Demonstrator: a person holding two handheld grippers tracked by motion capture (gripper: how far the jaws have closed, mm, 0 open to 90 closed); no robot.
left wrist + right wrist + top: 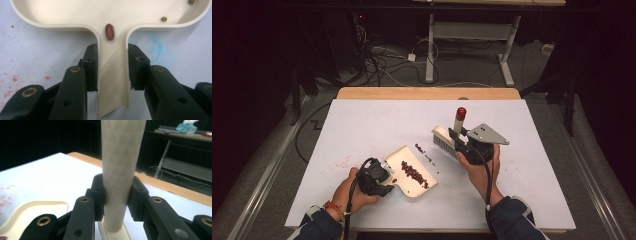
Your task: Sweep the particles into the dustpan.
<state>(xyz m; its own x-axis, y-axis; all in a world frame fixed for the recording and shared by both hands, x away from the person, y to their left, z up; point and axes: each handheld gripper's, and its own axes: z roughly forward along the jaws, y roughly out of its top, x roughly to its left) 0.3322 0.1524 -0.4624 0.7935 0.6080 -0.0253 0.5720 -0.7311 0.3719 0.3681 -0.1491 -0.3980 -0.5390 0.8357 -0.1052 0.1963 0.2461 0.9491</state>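
Note:
A cream dustpan (424,186) lies on the white table near its front middle, with a heap of dark red beans (412,172) inside. My left gripper (384,176) is shut on the pan's handle (112,82), one jaw on each side. One red bean (109,31) rests where the handle meets the pan, and two small greenish bits (164,18) lie further in. My right gripper (457,136) is shut on the cream handle (120,165) of a brush (444,142). The handle's red tip (460,113) points up, and the bristles sit just right of the pan. A few loose beans (419,147) lie between them.
Faint red stains (339,162) mark the white table (362,120) left of the pan. A wooden edge (427,93) runs along the far side. Beyond it are floor cables (382,60) and a desk frame (472,32). A pan corner (32,207) shows low in the right gripper view.

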